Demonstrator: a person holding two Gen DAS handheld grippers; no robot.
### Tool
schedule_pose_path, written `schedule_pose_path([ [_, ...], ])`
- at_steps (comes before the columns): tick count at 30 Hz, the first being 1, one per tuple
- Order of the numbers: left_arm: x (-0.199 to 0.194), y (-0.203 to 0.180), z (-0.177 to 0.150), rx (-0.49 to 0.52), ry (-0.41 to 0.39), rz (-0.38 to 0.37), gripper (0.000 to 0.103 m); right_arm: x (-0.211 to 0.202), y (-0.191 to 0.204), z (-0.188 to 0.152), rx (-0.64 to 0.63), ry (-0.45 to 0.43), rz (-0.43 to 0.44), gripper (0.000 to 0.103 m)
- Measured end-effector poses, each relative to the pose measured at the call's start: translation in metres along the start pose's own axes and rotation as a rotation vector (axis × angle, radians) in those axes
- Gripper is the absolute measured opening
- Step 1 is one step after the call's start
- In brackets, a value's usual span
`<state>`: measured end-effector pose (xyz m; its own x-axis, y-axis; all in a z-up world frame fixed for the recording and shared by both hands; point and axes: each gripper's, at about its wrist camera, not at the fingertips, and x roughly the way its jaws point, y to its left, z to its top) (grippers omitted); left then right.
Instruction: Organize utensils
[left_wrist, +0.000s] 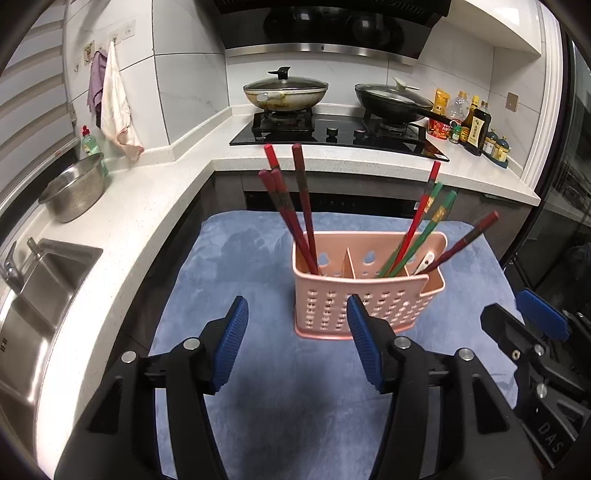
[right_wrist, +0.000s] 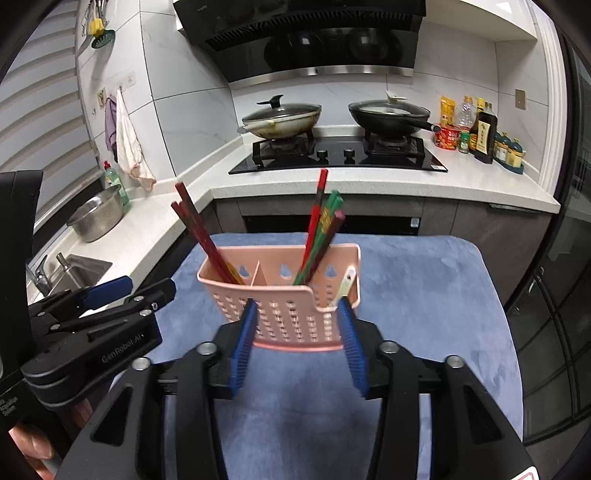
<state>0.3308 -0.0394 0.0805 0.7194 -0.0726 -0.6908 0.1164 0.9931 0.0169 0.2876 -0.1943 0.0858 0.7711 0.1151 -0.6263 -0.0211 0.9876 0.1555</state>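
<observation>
Both claws hang spread and empty: my left claw (left_wrist: 297, 343) above the blue mat (left_wrist: 258, 424), my right claw (right_wrist: 297, 347) just before the pink caddy (right_wrist: 284, 291), pads flanking its front wall (touching or not, I cannot tell). Red chopsticks (left_wrist: 295, 206) fill the left compartment, mixed red and green chopsticks (left_wrist: 417, 229) the middle; a white utensil (left_wrist: 424, 263) barely shows. Open mat lies all round the caddy.

From my right wrist camera, the right gripper (right_wrist: 297, 347) has its blue pads spread wide, framing the front of the pink utensil caddy (right_wrist: 284, 306) on the blue mat (right_wrist: 424, 314). Dark red chopsticks (right_wrist: 201, 232) lean in its left compartment; red and green chopsticks (right_wrist: 319, 236) stand in the middle one. The left gripper (right_wrist: 110, 295) sits off to the left, empty.
</observation>
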Motion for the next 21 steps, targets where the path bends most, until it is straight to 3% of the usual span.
schedule_pose_path([
  [3, -0.004, 0.001, -0.007, -0.005, 0.002, 0.006, 0.063, -0.006, 0.000, -0.008, -0.005, -0.003, -0.026, 0.061],
  [5, -0.006, 0.001, -0.011, -0.001, 0.003, 0.008, 0.063, -0.010, 0.002, -0.013, -0.021, -0.005, -0.045, 0.067],
  [13, -0.016, -0.002, -0.025, 0.016, -0.007, 0.033, 0.080, -0.023, 0.009, -0.025, -0.077, -0.020, -0.107, 0.083],
  [21, -0.020, -0.004, -0.038, 0.014, 0.004, 0.043, 0.090, -0.027, 0.005, -0.033, -0.061, -0.010, -0.141, 0.085],
])
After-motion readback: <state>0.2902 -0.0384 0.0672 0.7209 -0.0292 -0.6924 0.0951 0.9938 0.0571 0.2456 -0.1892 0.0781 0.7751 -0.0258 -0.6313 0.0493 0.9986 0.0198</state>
